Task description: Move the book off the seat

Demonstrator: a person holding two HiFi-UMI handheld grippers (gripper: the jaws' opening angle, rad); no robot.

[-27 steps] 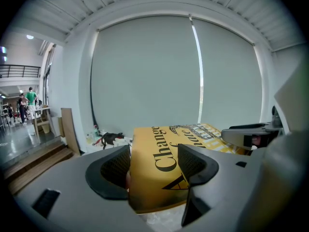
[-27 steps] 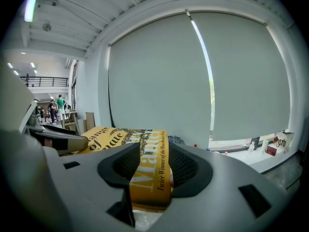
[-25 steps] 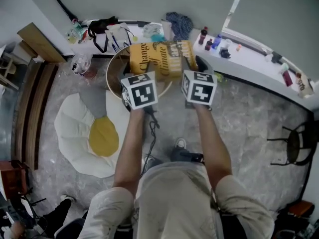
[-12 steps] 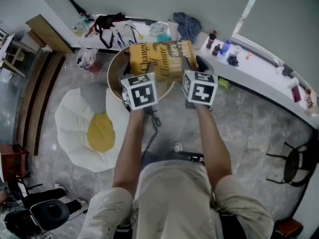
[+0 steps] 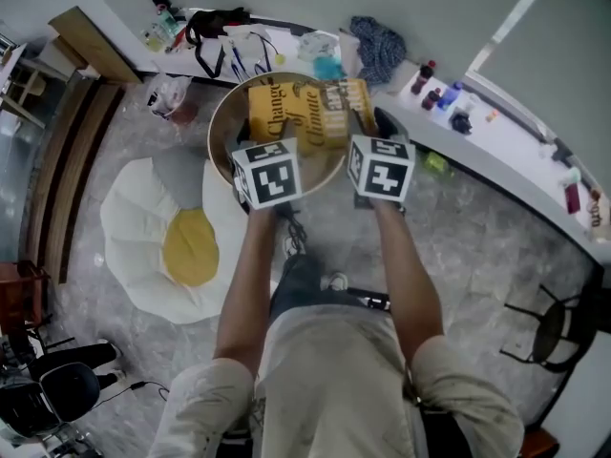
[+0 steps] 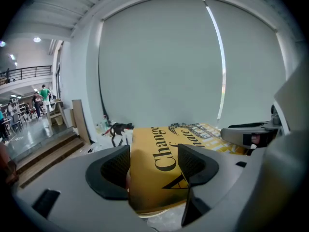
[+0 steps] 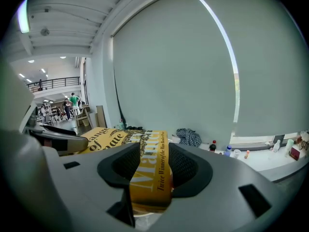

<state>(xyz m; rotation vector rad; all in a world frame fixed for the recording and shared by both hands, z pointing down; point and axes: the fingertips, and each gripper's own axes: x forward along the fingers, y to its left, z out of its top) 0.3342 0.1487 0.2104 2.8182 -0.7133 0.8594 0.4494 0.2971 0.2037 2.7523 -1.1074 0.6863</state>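
Note:
A yellow book (image 5: 304, 113) with black lettering is held flat in the air between both grippers, above a round wooden seat (image 5: 225, 127). My left gripper (image 5: 277, 139) is shut on the book's near left edge. In the left gripper view the left gripper (image 6: 154, 164) has its ribbed pads pressed on the cover of the book (image 6: 193, 134). My right gripper (image 5: 368, 127) is shut on the right side. In the right gripper view the right gripper (image 7: 153, 170) clamps the spine, and the cover of the book (image 7: 104, 138) runs off to the left.
A white flower-shaped cushion (image 5: 143, 208) with a yellow centre lies on the marble floor to the left. A low white ledge (image 5: 506, 136) along the wall carries bottles (image 5: 441, 93), a cloth (image 5: 378, 46) and bags. Wooden steps (image 5: 67, 160) stand at the left, a black stool (image 5: 558, 318) at the right.
Both grippers keep the same hold on the book. The view has swung, so the round seat, the ledge and the floor have slid a little beneath the book.

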